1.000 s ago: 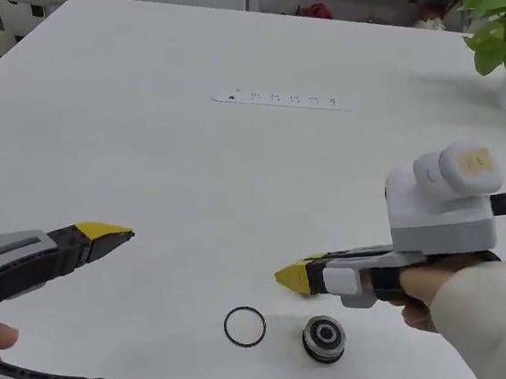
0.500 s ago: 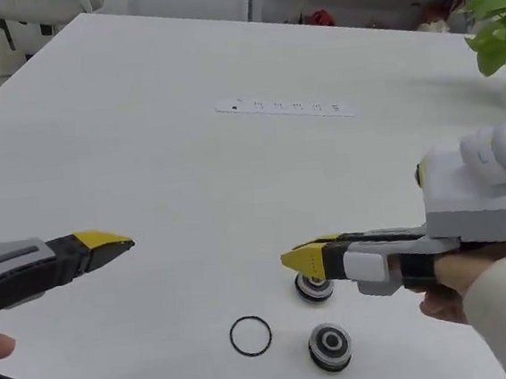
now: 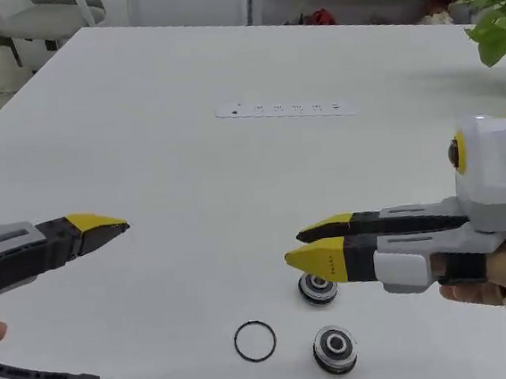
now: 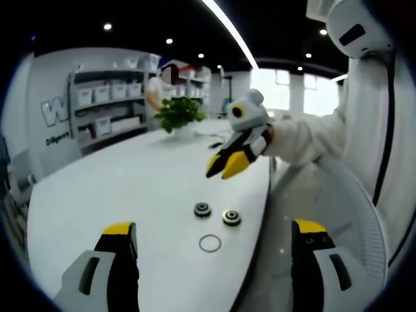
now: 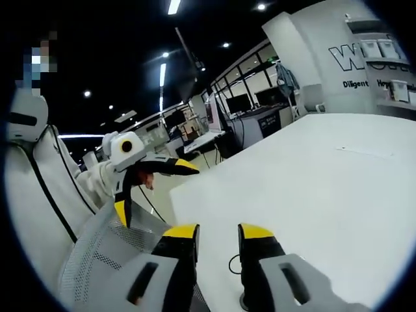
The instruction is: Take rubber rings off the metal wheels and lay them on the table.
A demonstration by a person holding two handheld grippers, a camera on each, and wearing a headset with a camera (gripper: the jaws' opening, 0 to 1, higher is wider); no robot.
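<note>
1. Progress: 1 rubber ring (image 3: 255, 341) lies flat on the table (image 3: 170, 162), off both wheels and just left of the near wheel (image 3: 335, 349). Judged 1 removal done.
2. The near wheel shows a dark band round its rim, so its ring is probably still on. The far wheel (image 3: 318, 287) sits just beyond it, partly tucked under the right gripper in the head view. Cannot tell whether it is bare.
3. Right gripper (image 3: 296, 247): held off the table over the far wheel, jaws parted by a narrow gap, nothing between them.
4. Left gripper (image 3: 157, 313): jaws spread wide, empty, well left of the parts.
5. Versus 1.0 s ago: the right gripper sat lower with its tips together and covered the far wheel. At 0.5 s the wheel showed at its tip; now the gripper is higher and slightly parted. Ring and near wheel keep the same spacing.
</note>
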